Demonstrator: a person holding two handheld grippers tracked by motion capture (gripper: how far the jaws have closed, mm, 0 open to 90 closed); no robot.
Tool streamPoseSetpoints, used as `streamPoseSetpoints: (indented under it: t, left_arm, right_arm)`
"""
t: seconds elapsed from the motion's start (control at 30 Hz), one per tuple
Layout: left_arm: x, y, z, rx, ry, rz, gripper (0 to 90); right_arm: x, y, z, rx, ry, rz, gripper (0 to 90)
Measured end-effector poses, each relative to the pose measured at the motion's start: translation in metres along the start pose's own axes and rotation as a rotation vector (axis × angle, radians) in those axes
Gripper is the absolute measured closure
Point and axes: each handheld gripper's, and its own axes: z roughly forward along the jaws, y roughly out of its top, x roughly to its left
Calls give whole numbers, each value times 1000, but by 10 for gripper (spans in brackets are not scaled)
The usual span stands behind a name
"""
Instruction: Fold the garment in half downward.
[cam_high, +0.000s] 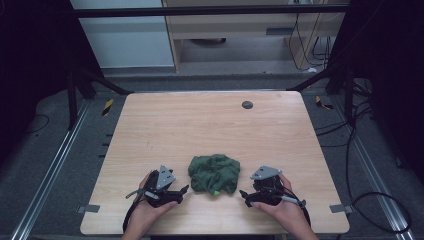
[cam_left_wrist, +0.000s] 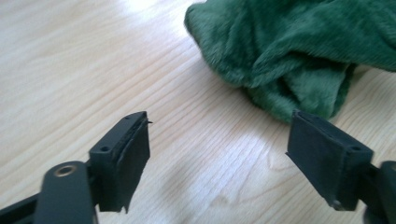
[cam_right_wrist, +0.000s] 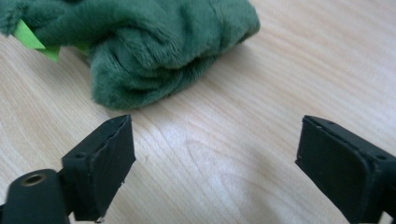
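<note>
High view: the green cloth (cam_high: 214, 173) lies crumpled in a heap on the wooden table (cam_high: 200, 125), near the table's front edge and between the two grippers. The left gripper (cam_high: 184, 190) sits just left of the cloth, jaws pointing right toward it; the right gripper (cam_high: 243, 193) sits just right of the cloth, jaws pointing left toward it. Both stand close to the cloth without touching it, and neither hand is clearly nearer. The heap runs slightly wider than deep, with no marked long axis. A small dark round disc (cam_high: 247, 104) lies well behind the cloth, clear of any approach path.

Left gripper view: the jaws stand wide apart with bare table between them. The cloth (cam_left_wrist: 299, 46) lies ahead and toward the right jaw, its nearest fold just beyond that jaw's tip (apart, as far as can be judged).

Right gripper view: the jaws stand wide apart, nothing between them. The cloth (cam_right_wrist: 140, 42) lies ahead and toward the left jaw, a bright green tag (cam_right_wrist: 35, 42) showing at its far side. Nothing obstructs either approach.
</note>
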Motion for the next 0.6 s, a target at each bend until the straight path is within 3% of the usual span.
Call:
streamPoseSetpoints:
  t: [0.37, 0.6]
  left_arm:
    - [13, -7, -3, 35, 8, -62, 122]
    - [19, -10, -6, 52, 5, -69, 93]
  right_arm:
    - [-11, -7, -4, 39, -3, 26, 74]
    - [-23, -13, -9, 51, -18, 59, 75]
